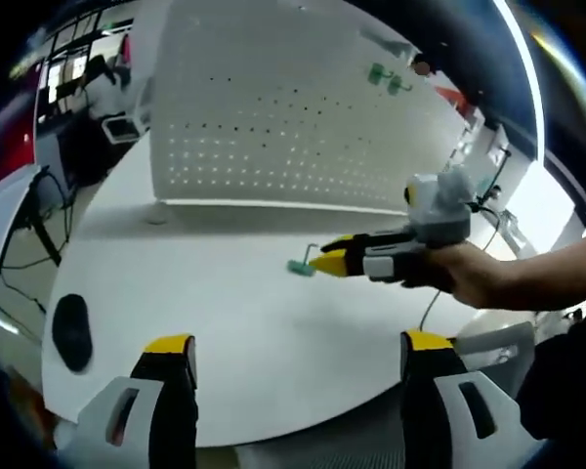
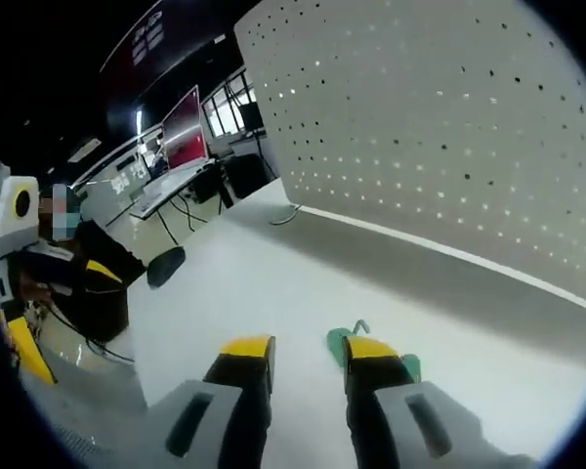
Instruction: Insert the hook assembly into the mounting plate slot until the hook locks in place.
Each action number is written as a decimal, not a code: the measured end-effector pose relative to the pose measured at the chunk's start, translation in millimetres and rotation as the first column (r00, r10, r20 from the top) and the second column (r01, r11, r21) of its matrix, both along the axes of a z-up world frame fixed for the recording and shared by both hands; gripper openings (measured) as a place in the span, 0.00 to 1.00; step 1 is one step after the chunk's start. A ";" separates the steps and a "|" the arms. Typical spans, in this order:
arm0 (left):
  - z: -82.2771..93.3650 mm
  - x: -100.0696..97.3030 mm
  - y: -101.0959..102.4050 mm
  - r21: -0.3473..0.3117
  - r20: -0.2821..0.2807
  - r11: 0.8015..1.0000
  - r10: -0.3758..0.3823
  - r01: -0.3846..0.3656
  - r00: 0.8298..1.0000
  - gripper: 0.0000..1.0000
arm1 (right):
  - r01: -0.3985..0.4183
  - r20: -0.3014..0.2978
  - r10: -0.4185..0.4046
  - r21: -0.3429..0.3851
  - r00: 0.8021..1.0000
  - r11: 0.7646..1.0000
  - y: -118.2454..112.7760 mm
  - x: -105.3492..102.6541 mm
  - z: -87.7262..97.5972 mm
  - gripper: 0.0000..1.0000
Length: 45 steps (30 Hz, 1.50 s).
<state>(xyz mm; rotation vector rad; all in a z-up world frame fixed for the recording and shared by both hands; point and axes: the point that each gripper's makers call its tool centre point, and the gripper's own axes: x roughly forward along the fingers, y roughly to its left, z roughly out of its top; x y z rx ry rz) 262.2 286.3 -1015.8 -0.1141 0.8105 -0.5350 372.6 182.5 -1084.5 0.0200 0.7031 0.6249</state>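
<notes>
A: Okay, left gripper (image 1: 291,357) first — jaws?
B: Wide apart, nothing between them, hovering over the near edge of the white table (image 1: 225,313).
A: Right gripper?
B: In the left gripper view the right gripper (image 1: 324,262) comes in from 3 o'clock, held by a hand (image 1: 479,276); its tips look close together there. In its own view the right gripper (image 2: 308,354) has a narrow gap between the jaws.
A: Holding anything?
B: Can't tell. The green hook (image 2: 344,342) lies on the table just at the right-hand jaw tip, partly hidden behind it. From the left gripper view the green hook (image 1: 303,265) sits right at the tips, at 9 o'clock of them.
A: Mounting plate?
B: White pegboard (image 1: 293,98) standing upright at the far side of the table, well apart from the hook. Two green hooks (image 1: 386,78) already hang near its upper right.
A: Clutter?
B: Black mouse (image 1: 71,330) at 8 o'clock on the table. Desks and monitors (image 2: 181,122) behind.
</notes>
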 end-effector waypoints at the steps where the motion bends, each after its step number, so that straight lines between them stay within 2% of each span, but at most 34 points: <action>1: -0.3 0.3 0.1 -0.002 -0.002 1.000 0.002 -0.002 1.000 0.87 | 0.006 -0.009 -0.006 0.007 1.000 1.000 -0.2 1.8 -2.2 0.25; 3: -0.3 1.6 0.1 -0.015 -0.003 1.000 0.011 -0.011 1.000 0.86 | 0.020 -0.035 -0.019 0.017 0.999 1.000 -1.0 4.6 -7.8 0.25; 15: -10.6 1.2 1.1 -0.015 -0.034 1.000 0.012 -0.012 0.999 0.85 | 0.058 -0.051 -0.058 0.004 0.997 0.998 -2.8 26.6 -18.9 0.25; 21: -15.3 -1.5 -0.1 -0.020 -0.048 1.000 0.011 -0.012 0.999 0.85 | 0.058 -0.063 -0.059 -0.014 0.996 0.998 8.2 39.3 -23.1 0.22; 24: -15.9 -3.2 -0.2 -0.022 -0.052 1.000 0.012 -0.013 0.999 0.85 | 0.054 -0.067 -0.055 -0.022 0.996 0.998 11.6 44.3 -23.7 0.19; 31: -18.4 -5.6 3.4 -0.016 -0.060 1.000 0.018 -0.019 0.998 0.84 | 0.026 -0.068 -0.031 -0.069 0.997 0.997 13.7 49.5 -28.8 0.04; 40: -15.7 -3.1 -2.2 -0.025 -0.053 1.000 0.011 -0.012 0.999 0.85 | 0.008 -0.039 -0.010 -0.038 0.999 0.999 10.3 41.6 -19.7 0.00; 43: -11.5 0.1 -5.3 -0.024 -0.041 1.000 0.003 -0.004 0.999 0.85 | 0.002 -0.007 -0.002 -0.043 1.000 0.999 6.3 38.6 -13.3 0.00; 45: -9.0 1.7 -6.5 -0.026 -0.034 1.000 0.001 -0.002 0.999 0.85 | 0.017 0.008 -0.017 -0.020 1.000 1.000 3.1 38.8 -6.3 0.00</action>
